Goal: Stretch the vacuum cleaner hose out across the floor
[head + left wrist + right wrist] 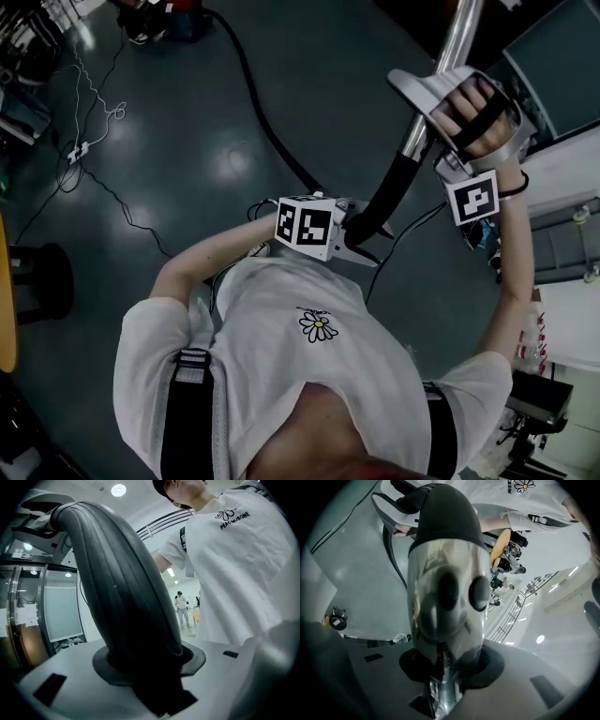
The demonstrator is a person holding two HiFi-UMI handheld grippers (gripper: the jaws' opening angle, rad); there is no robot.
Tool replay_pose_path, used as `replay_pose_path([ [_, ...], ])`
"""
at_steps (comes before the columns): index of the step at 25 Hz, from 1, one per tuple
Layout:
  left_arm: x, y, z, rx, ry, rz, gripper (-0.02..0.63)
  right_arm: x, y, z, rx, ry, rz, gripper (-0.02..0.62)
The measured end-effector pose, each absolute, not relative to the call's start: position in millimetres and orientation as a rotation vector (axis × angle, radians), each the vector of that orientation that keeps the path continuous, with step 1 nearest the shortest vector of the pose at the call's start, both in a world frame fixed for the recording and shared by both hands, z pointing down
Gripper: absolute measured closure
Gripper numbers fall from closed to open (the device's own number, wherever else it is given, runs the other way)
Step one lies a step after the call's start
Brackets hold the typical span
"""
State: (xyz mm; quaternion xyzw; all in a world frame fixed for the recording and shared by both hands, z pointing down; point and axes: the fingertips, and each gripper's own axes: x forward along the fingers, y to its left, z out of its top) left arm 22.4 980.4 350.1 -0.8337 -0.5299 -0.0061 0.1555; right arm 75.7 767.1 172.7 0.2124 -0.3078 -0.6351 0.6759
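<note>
The black vacuum hose [262,117] runs across the dark floor from the top left towards me. It ends in a curved black handle piece [389,197] joined to a chrome tube [459,37]. My left gripper [361,242] is shut on the lower end of the black handle [122,597], close to my chest. My right gripper [427,141] is raised at the right and shut on the chrome tube [445,602], just beyond its black cuff [445,513]. The hose's far end lies near the frame's top edge.
The vacuum cleaner body [173,14] shows at the top left. A white cable with a power strip [80,148] and a thin black cable [122,206] lie on the floor at the left. A black stool [42,281] stands at the left edge, and shelving [562,244] at the right.
</note>
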Motion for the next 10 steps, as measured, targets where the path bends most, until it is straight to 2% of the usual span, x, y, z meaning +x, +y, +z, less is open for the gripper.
replay_pose_path([
  [10,28,970,339,-2.451,-1.495,0.035,0.403,77,751,167,0.498,-0.661,-1.459,0.457],
])
